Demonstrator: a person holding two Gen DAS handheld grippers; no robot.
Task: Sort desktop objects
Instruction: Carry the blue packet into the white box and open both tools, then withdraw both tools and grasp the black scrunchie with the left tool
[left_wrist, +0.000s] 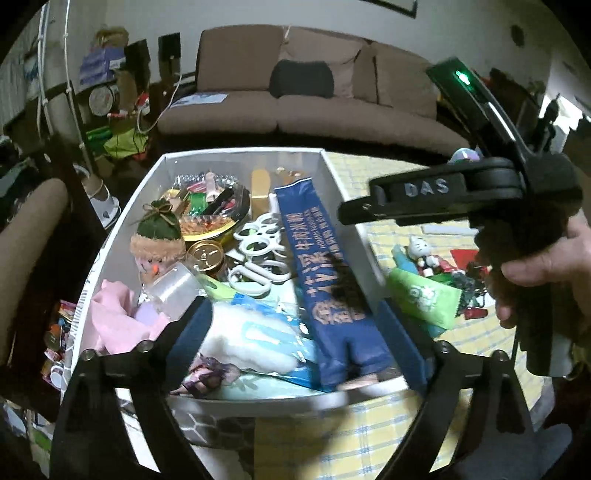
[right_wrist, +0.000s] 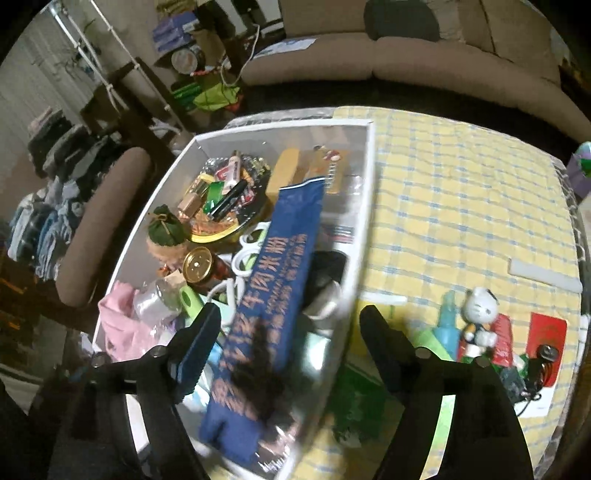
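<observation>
Glossy blue plastic packet (left_wrist: 325, 280), shiny gold metal lid (left_wrist: 205, 254), matt checked cloth tablecloth (right_wrist: 461, 192)

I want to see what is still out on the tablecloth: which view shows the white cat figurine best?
The right wrist view: the white cat figurine stands unobstructed on the yellow checked tablecloth, face and body visible. In the left wrist view the figurine is smaller, near the edge, below the right gripper.

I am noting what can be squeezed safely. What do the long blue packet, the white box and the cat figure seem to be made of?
Blue packet: soft printed plastic film, probably; it bends and shines.
White box: thin stiff card or plastic, matte; straight flat walls.
Cat figure: hard glossy plastic or ceramic; which one is unclear.
</observation>
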